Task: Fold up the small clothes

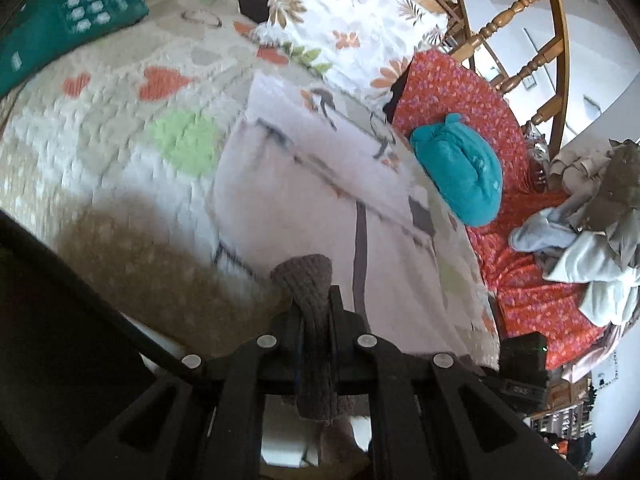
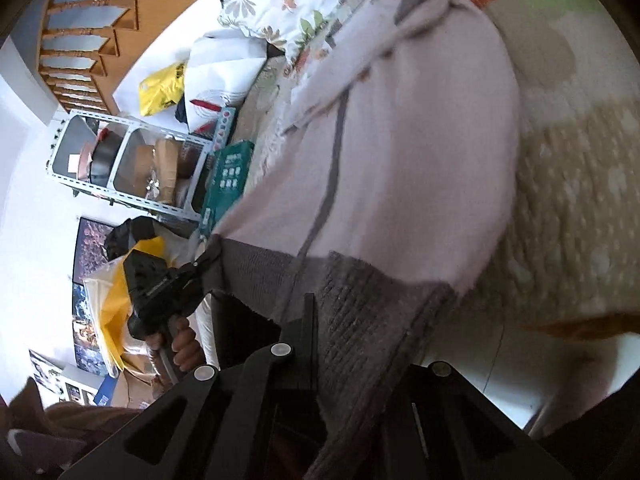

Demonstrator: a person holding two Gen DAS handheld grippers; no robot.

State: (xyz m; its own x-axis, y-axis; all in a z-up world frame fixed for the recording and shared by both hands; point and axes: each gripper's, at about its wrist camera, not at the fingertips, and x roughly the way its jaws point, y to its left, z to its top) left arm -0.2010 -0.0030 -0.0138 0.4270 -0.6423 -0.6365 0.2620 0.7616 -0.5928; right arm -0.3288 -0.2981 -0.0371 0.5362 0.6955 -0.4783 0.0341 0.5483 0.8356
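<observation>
While the left gripper (image 1: 316,300) pinches the grey ribbed hem (image 1: 308,276) of the pale pink garment (image 1: 304,200) at lower centre, the right gripper (image 2: 320,320) clamps another stretch of that hem, with the garment spread over the quilted bed (image 1: 100,140) beyond.

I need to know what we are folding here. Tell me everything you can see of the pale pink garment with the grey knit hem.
The pale pink garment looks like soft fleece, with a grey seam line down it and a grey ribbed knit hem. It lies spread over the quilted bedspread, its hem end lifted. The left gripper and right gripper are each shut on the hem.
</observation>
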